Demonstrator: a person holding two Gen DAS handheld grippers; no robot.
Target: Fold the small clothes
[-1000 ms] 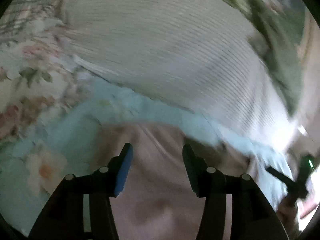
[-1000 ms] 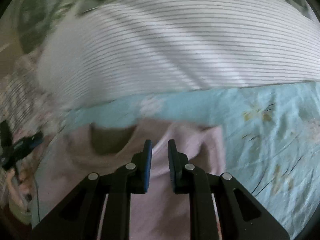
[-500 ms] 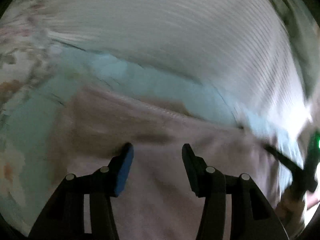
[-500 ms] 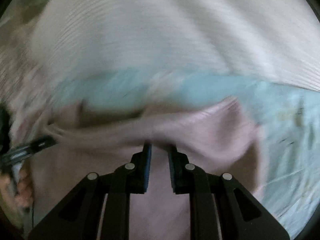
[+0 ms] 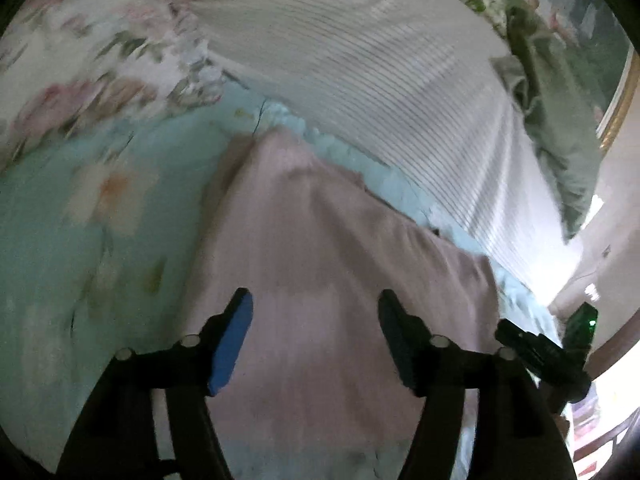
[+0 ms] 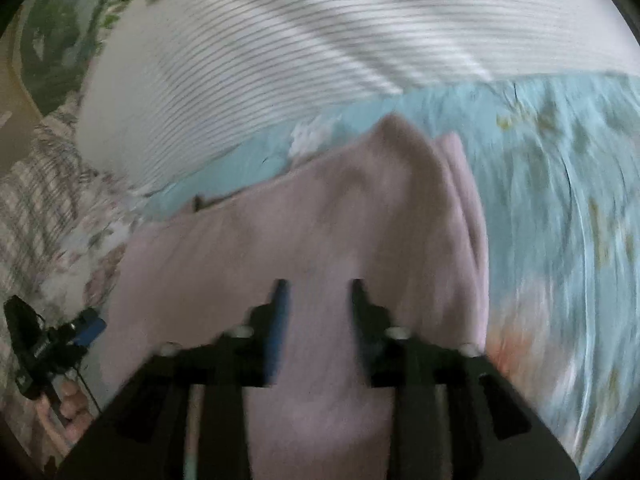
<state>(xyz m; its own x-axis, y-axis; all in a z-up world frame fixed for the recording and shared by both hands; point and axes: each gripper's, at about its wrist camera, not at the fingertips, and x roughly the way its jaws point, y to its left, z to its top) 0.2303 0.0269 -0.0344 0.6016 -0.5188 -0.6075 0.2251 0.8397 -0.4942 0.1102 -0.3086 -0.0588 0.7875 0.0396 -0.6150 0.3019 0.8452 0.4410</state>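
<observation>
On the blue floral sheet (image 5: 80, 240) lies the pink garment (image 5: 320, 260), filling the middle of both views and tapering to a corner near 12 o'clock, just short of the striped pillow (image 5: 380, 80). The left gripper (image 5: 316, 328) hangs over it with jaws spread wide and nothing between them. The right gripper (image 6: 316, 300) is also parted, less widely, with only cloth behind the gap. Both seem placed above the near half to take an edge for a fold, though that is a guess. At 2 o'clock in the right view a second layer (image 6: 460, 184) peeps out, so one fold may be in. Motion blur hides seams, and the near hem is cut off behind the gripper bodies. Whether either tip touches cloth is unclear.
</observation>
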